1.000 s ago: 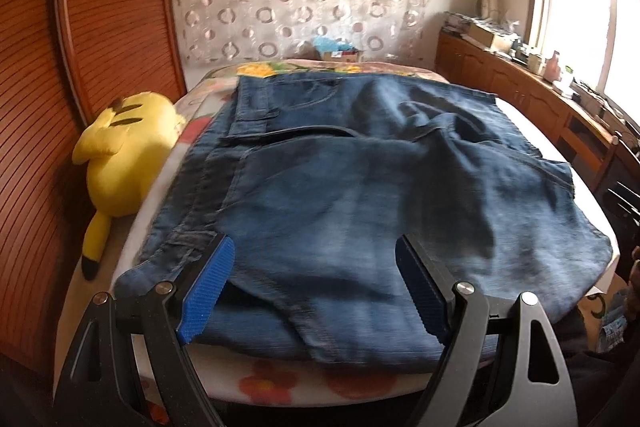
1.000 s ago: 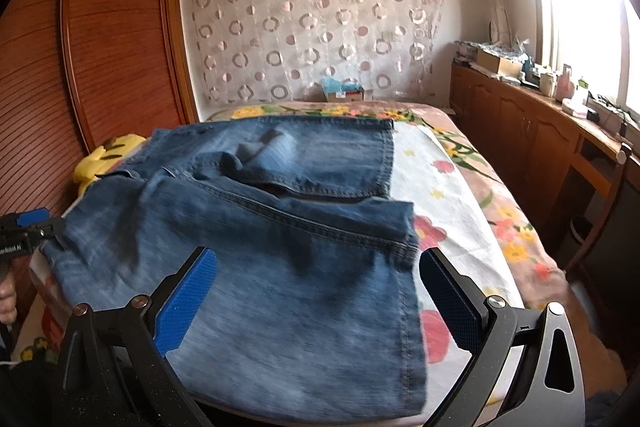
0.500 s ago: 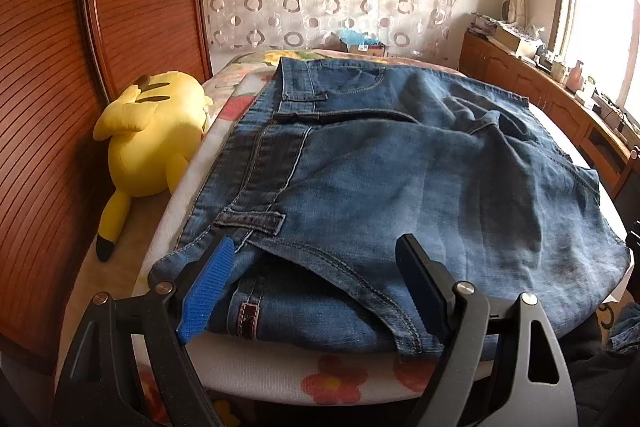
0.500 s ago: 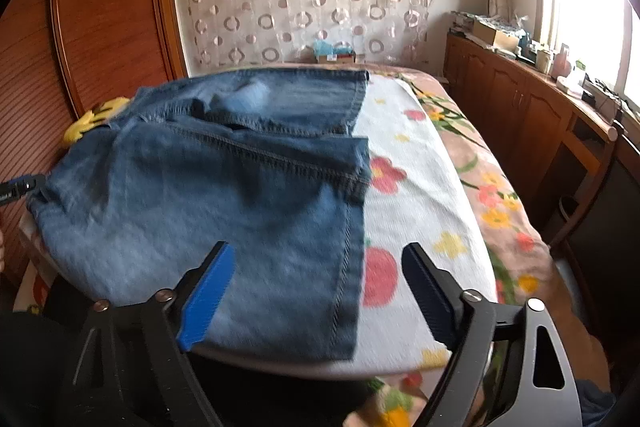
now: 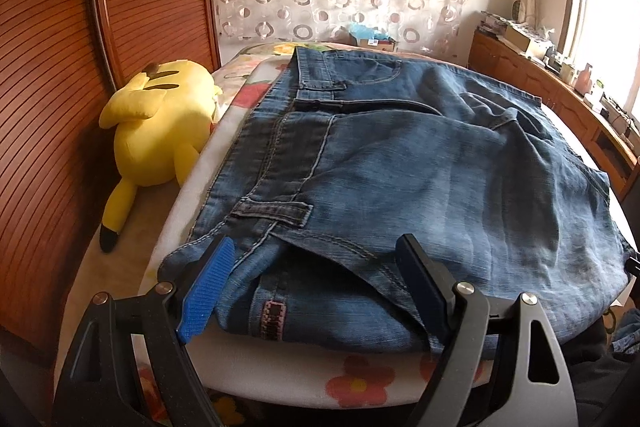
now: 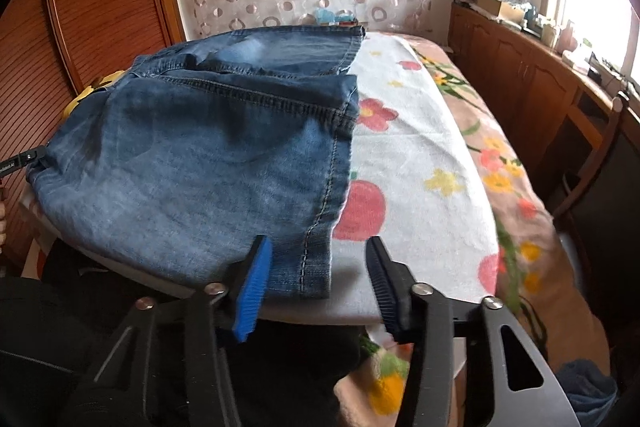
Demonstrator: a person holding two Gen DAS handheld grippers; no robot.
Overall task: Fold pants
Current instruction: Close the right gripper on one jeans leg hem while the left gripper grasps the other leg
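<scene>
Denim jeans (image 5: 420, 179) lie folded on the flowered bed (image 6: 420, 163), and we've swung our right gripper (image 6: 316, 283), jaws narrowed but gripping nothing, onto the hem corner while the left gripper (image 5: 316, 287) gapes at the waistband, ready for another fold.

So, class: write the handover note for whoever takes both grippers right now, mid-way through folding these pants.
Left gripper: jaws open at the near waistband corner, gripping nothing.
Right gripper: jaws open, straddling the near hem corner, not closed.
Jeans: on the flowered bed cover, legs doubled back towards the waistband, layers uneven.
Yellow plush toy lies beside them.
Left: grip the near edge, fold again, smooth.
</scene>
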